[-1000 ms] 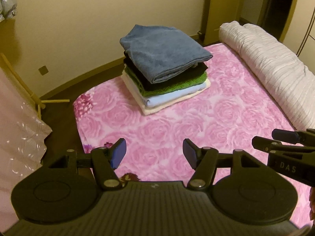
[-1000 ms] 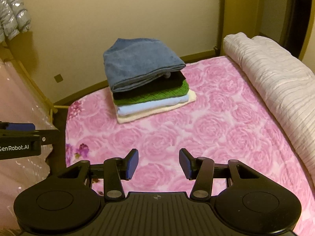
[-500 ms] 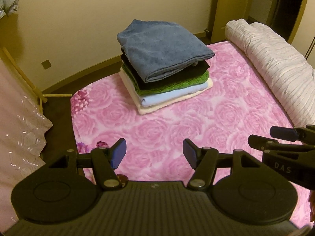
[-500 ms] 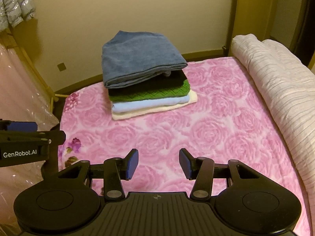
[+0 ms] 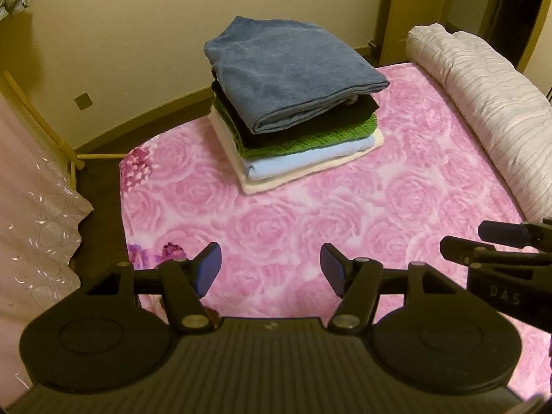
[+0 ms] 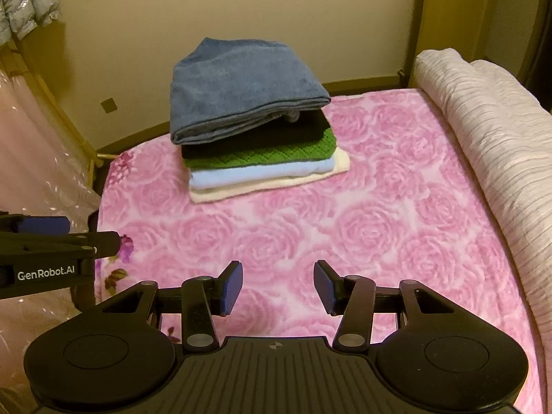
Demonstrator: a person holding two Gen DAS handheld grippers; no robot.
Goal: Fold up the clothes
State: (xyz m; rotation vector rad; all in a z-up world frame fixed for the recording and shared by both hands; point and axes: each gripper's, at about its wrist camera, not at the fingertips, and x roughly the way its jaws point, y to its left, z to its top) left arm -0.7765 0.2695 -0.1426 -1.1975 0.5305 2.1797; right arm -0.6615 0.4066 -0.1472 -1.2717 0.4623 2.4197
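A stack of folded clothes (image 5: 293,103) (image 6: 255,127) sits at the far end of a pink rose-patterned blanket (image 5: 310,214) (image 6: 310,227). A grey-blue garment (image 5: 289,69) lies on top, over black, green, light blue and cream pieces. My left gripper (image 5: 270,269) is open above the near part of the blanket, with nothing between its blue pads. Open and empty as well, my right gripper (image 6: 276,283) hovers short of the stack. Each gripper shows at the edge of the other's view: the right one (image 5: 500,241) and the left one (image 6: 65,234).
A rolled white striped quilt (image 5: 483,103) (image 6: 483,131) lies along the blanket's right side. Clear plastic-covered fabric (image 5: 31,214) and a wooden rack (image 5: 41,117) stand at the left. A beige wall and a door frame (image 5: 414,10) close off the far end.
Both grippers have moved forward and lower toward the stack, which now looks larger and nearer. Neither gripper's jaws have changed their spread.
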